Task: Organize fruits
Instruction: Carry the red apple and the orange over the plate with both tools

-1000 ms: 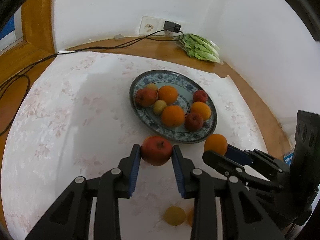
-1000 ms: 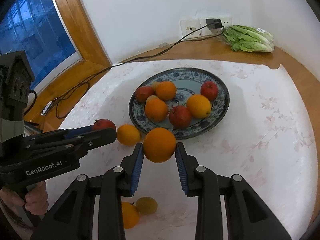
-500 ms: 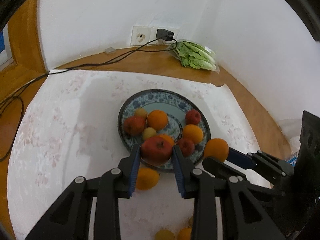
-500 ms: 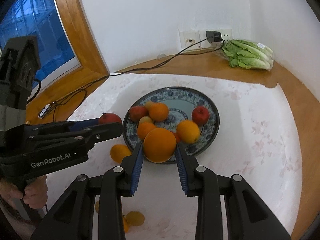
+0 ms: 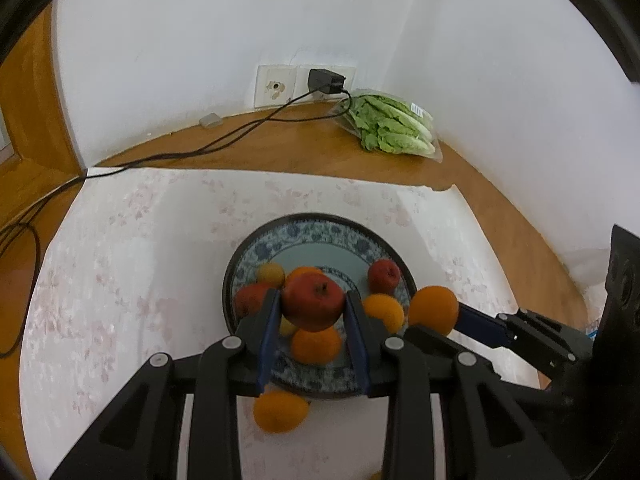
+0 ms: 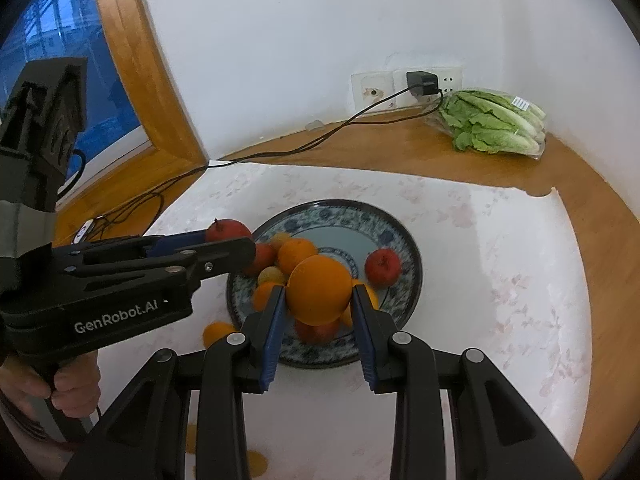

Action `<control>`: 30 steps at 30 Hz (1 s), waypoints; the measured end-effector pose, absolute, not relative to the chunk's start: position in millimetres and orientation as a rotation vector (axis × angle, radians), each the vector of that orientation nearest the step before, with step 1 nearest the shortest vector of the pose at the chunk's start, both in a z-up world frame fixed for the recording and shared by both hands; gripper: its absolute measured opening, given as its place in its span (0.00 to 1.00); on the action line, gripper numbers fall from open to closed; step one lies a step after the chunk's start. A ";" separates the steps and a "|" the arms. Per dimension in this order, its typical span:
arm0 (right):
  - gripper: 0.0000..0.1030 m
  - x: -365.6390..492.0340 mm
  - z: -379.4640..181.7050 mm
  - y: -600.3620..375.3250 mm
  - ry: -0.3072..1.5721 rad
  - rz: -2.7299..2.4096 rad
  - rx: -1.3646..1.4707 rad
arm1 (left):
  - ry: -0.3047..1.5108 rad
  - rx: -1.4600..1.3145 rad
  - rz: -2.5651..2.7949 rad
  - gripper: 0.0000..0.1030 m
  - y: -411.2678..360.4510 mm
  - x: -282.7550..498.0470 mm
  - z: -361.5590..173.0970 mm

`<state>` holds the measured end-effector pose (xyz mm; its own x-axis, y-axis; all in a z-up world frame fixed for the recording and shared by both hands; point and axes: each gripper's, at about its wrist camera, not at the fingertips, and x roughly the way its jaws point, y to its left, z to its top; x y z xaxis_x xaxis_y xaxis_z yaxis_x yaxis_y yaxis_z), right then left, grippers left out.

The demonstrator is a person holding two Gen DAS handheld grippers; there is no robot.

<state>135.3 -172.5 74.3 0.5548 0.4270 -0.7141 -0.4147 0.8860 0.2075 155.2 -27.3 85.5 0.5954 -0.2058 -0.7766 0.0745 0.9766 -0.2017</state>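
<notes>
My left gripper [image 5: 312, 308] is shut on a red apple [image 5: 313, 301], held in the air over the near half of the blue-patterned plate [image 5: 320, 228]. My right gripper [image 6: 319, 298] is shut on an orange [image 6: 319, 288], also above the plate [image 6: 340, 212]. Each gripper shows in the other's view: the right one with its orange [image 5: 433, 309] at the right, the left one with its apple [image 6: 228, 231] at the left. Several oranges, red apples and small yellow fruits lie in the plate. One loose orange [image 5: 280, 410] sits on the cloth just in front of the plate.
A white flowered cloth [image 5: 140, 280] covers the wooden table. Bagged lettuce [image 5: 390, 126] lies at the back right corner. A black cable [image 5: 208, 148] runs from a wall charger [image 5: 325, 81] across the back left. More loose fruit [image 6: 256, 462] lies on the cloth near me. A hand [image 6: 68, 388] grips the left handle.
Both grippers have moved forward and risen with their fruit, from in front of the plate to over it. The plate and loose orange now sit lower in both views.
</notes>
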 end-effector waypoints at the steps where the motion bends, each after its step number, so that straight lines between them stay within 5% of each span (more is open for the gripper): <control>1: 0.32 137.6 73.9 -172.6 0.849 0.492 0.015 | 0.920 -0.153 -0.164 0.32 -27.0 157.7 85.1; 30: 0.32 212.5 38.9 -173.2 0.863 0.412 -0.031 | 0.989 -0.151 -0.146 0.32 -35.5 227.2 39.5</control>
<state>212.5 -173.2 38.9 0.5766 0.3394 -0.7432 -0.3645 0.9210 0.1378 227.2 -35.5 39.5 0.5413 -0.1907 -0.8189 0.0538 0.9798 -0.1925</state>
